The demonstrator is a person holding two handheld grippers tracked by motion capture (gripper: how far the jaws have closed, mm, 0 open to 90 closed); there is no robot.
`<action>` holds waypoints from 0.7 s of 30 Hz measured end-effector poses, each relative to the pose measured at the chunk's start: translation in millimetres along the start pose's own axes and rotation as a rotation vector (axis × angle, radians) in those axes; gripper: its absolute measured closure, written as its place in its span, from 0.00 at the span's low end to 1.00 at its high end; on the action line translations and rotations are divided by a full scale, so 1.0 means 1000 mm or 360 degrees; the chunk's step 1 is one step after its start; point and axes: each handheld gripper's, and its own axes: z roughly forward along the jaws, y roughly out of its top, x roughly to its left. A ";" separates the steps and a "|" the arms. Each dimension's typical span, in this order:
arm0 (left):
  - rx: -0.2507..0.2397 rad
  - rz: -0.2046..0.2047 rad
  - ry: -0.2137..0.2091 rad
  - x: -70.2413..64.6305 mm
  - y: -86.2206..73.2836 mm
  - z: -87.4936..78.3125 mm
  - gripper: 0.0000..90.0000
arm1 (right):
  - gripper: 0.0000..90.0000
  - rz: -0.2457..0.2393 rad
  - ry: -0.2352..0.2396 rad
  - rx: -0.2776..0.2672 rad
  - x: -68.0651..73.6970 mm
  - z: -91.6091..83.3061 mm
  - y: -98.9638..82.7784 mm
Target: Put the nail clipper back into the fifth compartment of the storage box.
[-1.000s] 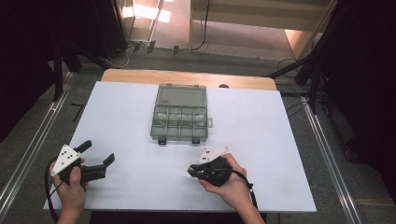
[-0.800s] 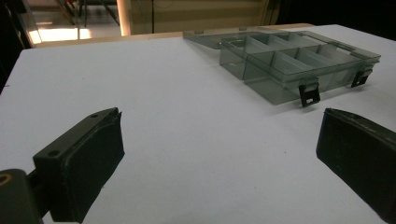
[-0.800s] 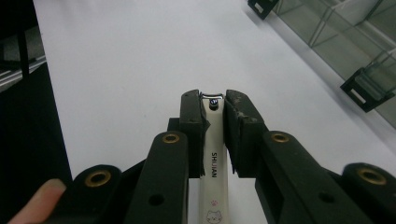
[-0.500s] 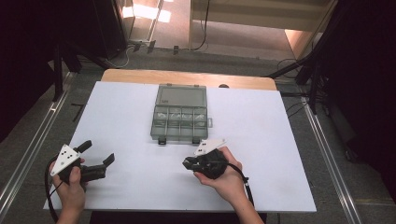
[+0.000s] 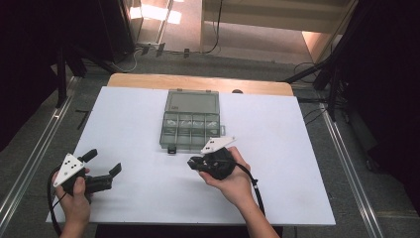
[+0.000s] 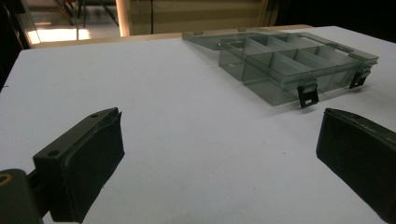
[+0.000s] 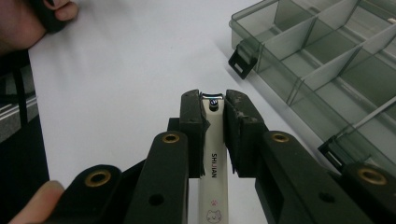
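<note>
A smoky clear compartment box [image 5: 190, 125] lies open at the middle of the white table, lid folded back; it also appears as the box [image 6: 299, 65] and the box [image 7: 336, 70]. My right gripper [image 5: 194, 163] hovers just in front of the box's front edge, pointing left. It is shut on a white nail clipper [image 7: 214, 158] with a small cat print, clamped between the pads. My left gripper [image 5: 105, 162] rests at the table's front left, open, with nothing between its fingers [image 6: 84, 163].
Two black latches [image 6: 308, 95] hang from the box's front wall. The white table sheet [image 5: 129, 124] ends at a wooden strip at the back. Metal rails and dark stands flank the table. A hand [image 7: 28, 21] with the other gripper shows far off in the right gripper view.
My right gripper has moved left and toward the box's front edge, carrying the nail clipper. The left gripper has stayed in place.
</note>
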 end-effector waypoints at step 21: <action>-0.0032 0.0009 -0.0035 0.000 0.000 -0.001 0.00 | 0.88 0.0048 -0.0017 -0.0054 -0.007 0.020 0.023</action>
